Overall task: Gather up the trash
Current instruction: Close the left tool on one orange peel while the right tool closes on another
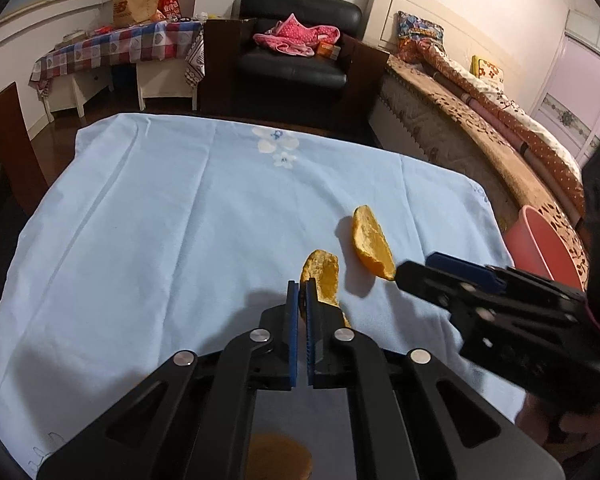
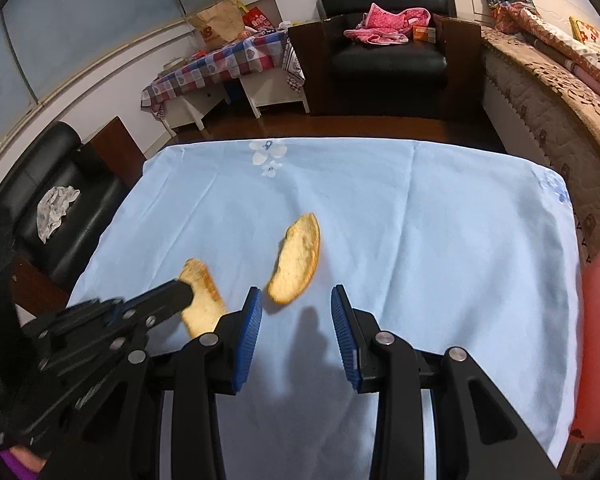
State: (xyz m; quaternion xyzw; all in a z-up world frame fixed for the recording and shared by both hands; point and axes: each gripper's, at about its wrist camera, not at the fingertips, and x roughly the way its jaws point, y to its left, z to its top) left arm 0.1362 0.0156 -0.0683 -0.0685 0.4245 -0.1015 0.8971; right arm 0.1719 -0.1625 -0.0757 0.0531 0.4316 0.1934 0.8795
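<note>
Pinching one orange peel (image 1: pixel 325 276), the left gripper (image 1: pixel 301 292) has its blue pads pressed together on it, low on the blue cloth (image 1: pixel 160 208). A second peel (image 2: pixel 296 264) lies on the cloth at one o'clock from the held one. The right gripper (image 2: pixel 296 312) hangs just short of that second peel, jaws spread and empty. A pink bin (image 1: pixel 540 244) stands at the table's three o'clock edge.

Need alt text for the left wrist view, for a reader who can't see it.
The left tongs are shut on an orange peel over a light blue tablecloth. A second peel lies just beyond, with the open right tongs reaching toward it and a pink bin past the table's edge.
</note>
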